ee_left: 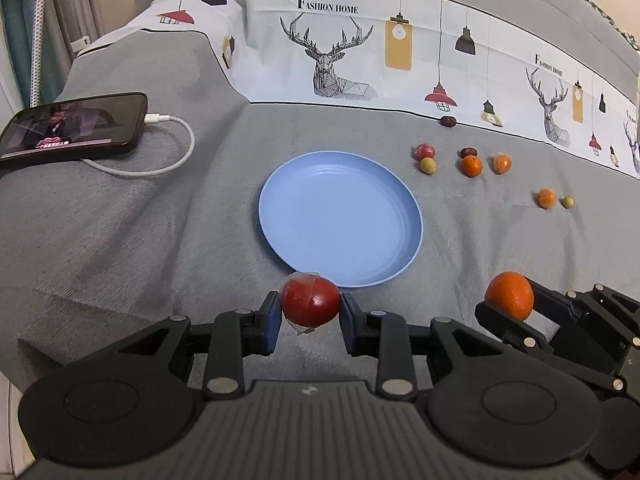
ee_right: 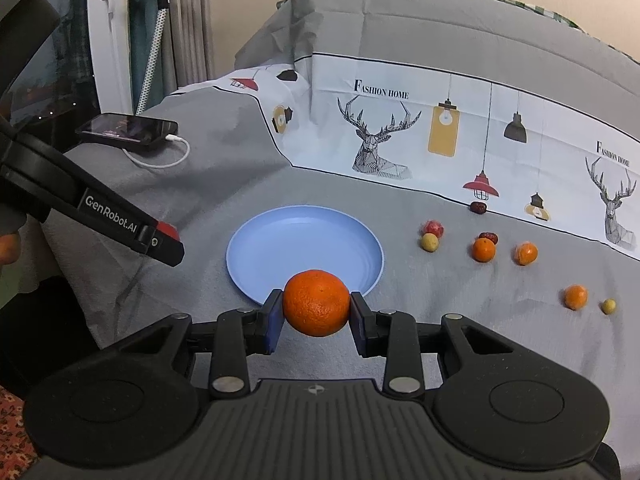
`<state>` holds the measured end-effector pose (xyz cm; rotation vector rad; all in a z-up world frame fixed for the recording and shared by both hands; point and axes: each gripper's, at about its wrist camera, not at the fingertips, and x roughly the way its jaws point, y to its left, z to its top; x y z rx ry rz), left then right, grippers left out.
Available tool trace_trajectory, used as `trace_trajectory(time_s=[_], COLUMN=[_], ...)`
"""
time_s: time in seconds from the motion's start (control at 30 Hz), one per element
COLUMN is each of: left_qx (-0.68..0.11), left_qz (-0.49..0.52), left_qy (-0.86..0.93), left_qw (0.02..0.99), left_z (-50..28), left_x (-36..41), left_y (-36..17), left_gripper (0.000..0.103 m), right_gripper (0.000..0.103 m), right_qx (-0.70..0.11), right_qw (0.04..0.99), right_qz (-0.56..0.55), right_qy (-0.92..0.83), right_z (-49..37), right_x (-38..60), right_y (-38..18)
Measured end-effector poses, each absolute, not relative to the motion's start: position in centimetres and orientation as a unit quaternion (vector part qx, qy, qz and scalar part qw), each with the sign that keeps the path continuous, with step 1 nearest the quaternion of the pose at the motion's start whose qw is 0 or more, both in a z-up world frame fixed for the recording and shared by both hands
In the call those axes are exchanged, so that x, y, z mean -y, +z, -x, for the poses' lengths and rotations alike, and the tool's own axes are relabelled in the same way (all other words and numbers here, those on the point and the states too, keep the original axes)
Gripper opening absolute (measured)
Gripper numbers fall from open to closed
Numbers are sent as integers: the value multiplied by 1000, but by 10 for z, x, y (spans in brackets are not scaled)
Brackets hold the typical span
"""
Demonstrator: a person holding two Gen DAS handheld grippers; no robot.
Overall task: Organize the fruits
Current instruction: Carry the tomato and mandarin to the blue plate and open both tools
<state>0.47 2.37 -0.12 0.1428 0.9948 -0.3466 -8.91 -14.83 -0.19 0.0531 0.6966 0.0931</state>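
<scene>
- Blue plate (ee_left: 340, 216): round, shallow, flat on the grey bedcover.
- Red fruit (ee_left: 310, 300): glossy, in clear wrap, clamped between pads at the plate's near rim.
- Large mandarin (ee_right: 316, 303): clamped likewise, just before the near rim.
- Loose fruit right of the plate: three small mandarins (ee_right: 484, 249), two yellow-green fruits (ee_right: 429, 242), one wrapped red (ee_right: 433, 227), two dark dates (ee_right: 478, 207).
</scene>
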Motion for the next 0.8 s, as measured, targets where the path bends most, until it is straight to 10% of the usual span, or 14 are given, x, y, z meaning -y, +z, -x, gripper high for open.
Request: trace_trajectory(time_s=[0.8], left_qx=[-500], left_qz=[-88], left_qy=[-170], left_qw=[845], left_z=[-80], left_x=[13], left_y=[-45], left_gripper=[34], right_gripper=[36], right_qx=[-391], right_qw=[918], right_qz=[-47], right_qy=[40], right_z=[4], right_x=[144], right_y=[-51])
